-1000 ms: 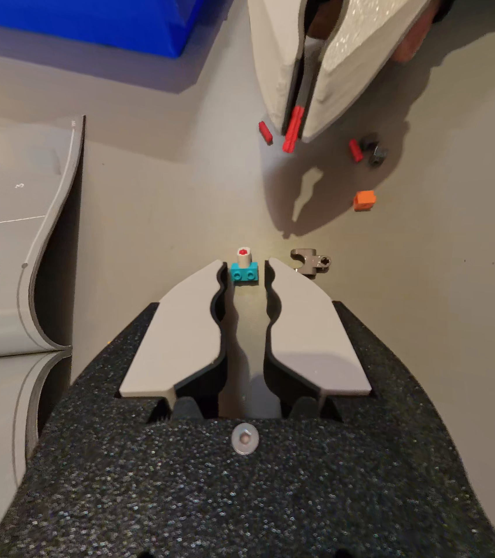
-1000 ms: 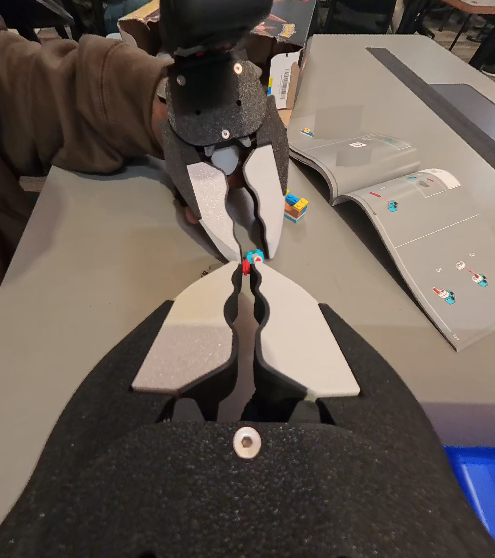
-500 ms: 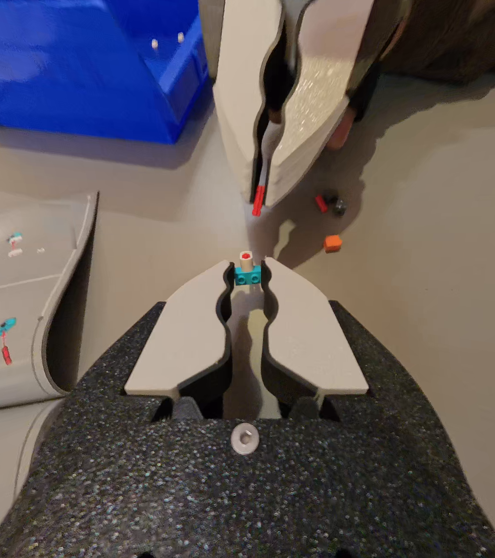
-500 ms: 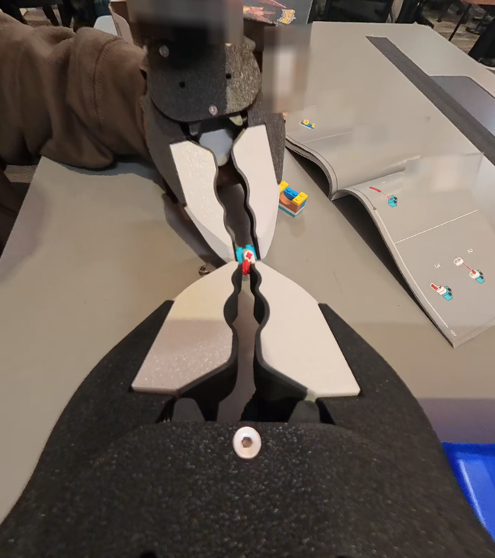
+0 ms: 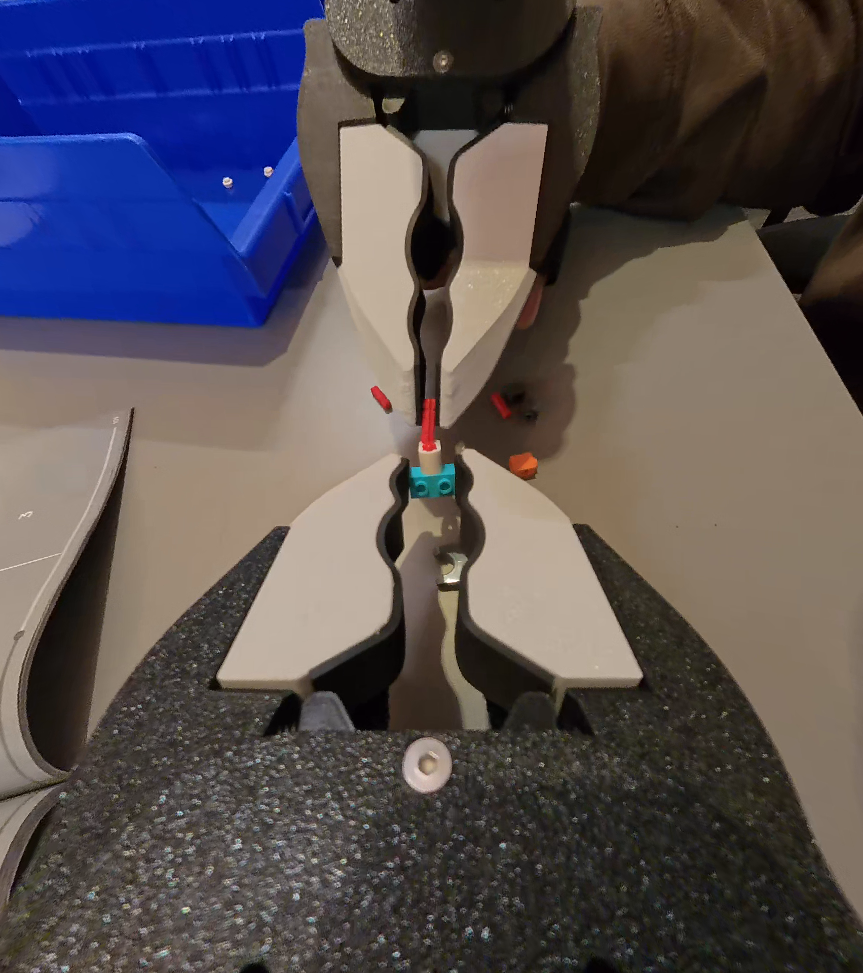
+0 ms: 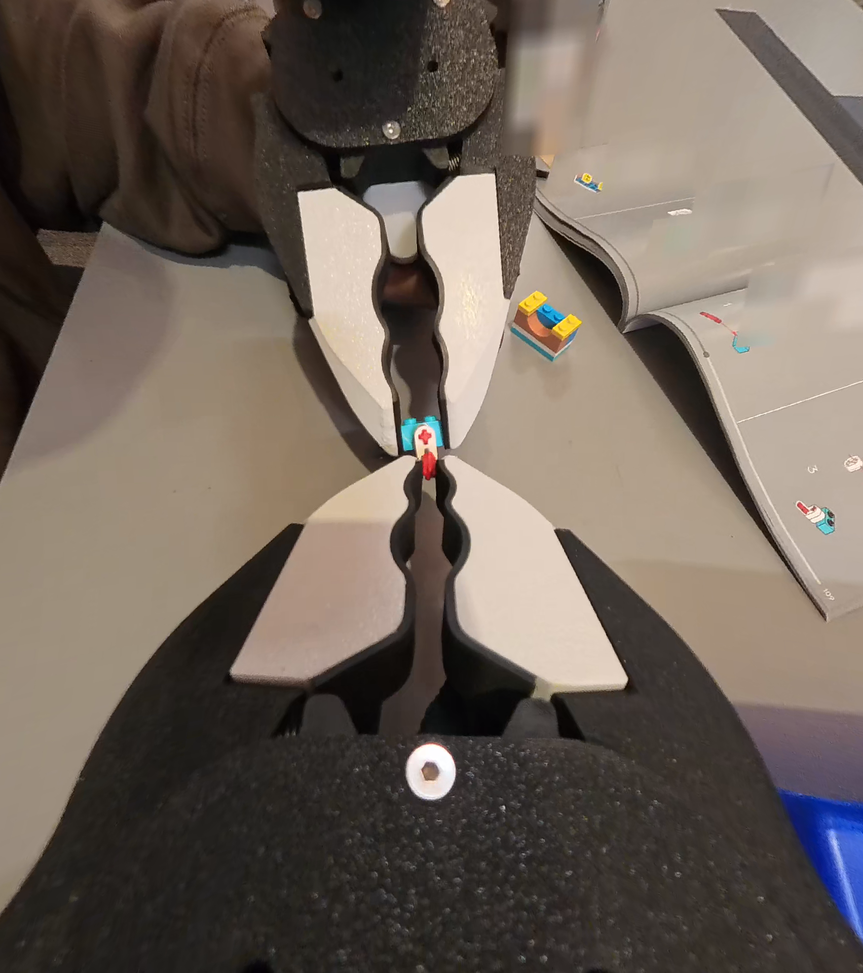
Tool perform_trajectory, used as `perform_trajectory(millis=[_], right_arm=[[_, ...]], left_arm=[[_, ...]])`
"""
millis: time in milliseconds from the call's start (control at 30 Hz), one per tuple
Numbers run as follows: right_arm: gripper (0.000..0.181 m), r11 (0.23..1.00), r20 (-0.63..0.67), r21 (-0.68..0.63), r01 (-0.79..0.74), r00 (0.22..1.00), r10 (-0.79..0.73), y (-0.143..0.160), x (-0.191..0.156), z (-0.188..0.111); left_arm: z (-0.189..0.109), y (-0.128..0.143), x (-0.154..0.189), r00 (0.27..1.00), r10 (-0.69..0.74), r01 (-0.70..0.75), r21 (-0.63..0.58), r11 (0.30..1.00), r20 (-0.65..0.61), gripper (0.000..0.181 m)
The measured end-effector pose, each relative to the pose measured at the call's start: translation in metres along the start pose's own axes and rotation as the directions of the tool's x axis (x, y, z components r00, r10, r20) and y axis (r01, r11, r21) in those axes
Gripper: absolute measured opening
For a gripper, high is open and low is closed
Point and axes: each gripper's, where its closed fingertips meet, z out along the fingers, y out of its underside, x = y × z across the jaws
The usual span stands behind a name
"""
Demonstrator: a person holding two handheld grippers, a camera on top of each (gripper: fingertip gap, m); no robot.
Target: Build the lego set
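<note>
Over a grey table (image 5: 682,526), left gripper (image 5: 432,474) grasping teal brick (image 5: 432,483); right gripper (image 6: 428,463) pinching red pin (image 6: 427,466), blue bin (image 5: 102,210) behind.

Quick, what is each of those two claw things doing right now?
Left gripper: closed on the teal brick.
Right gripper: closed on the red pin.

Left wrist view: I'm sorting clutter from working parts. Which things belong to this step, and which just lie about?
In use:
- teal brick with white round piece, held by left gripper
- red axle pin, held by right gripper

Lying about:
- orange brick
- loose red pin
- blue plastic bin
</note>
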Motion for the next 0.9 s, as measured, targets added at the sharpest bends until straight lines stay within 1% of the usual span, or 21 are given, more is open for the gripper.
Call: perform_trajectory(millis=[400,600,733,833,900], right_arm=[[0.004,0.999,0.029,-0.003,-0.037,0.999,0.037,0.004,-0.001,0.003],[0.004,0.997,0.034,-0.068,-0.032,0.999,0.035,0.017,-0.003,0.012],[0.004,0.996,0.034,-0.083,-0.029,0.999,0.032,0.019,-0.005,0.016],[0.004,0.995,0.023,-0.089,-0.034,0.999,0.036,0.020,-0.003,0.016],[0.004,0.995,0.015,-0.089,-0.039,0.999,0.040,0.020,-0.001,0.015]], left_arm=[[0.001,0.000,0.001,0.999,0.038,-0.038,0.007,0.999,0.009,0.016],[0.008,0.018,0.002,0.999,0.048,-0.047,-0.104,0.993,0.007,0.016],[0.011,0.036,0.000,0.999,0.048,-0.043,-0.223,0.974,0.019,0.017],[0.008,0.040,-0.001,1.000,0.014,-0.008,-0.252,0.968,0.021,0.017],[0.004,0.044,-0.006,0.999,0.002,0.011,-0.273,0.962,0.047,0.021]])
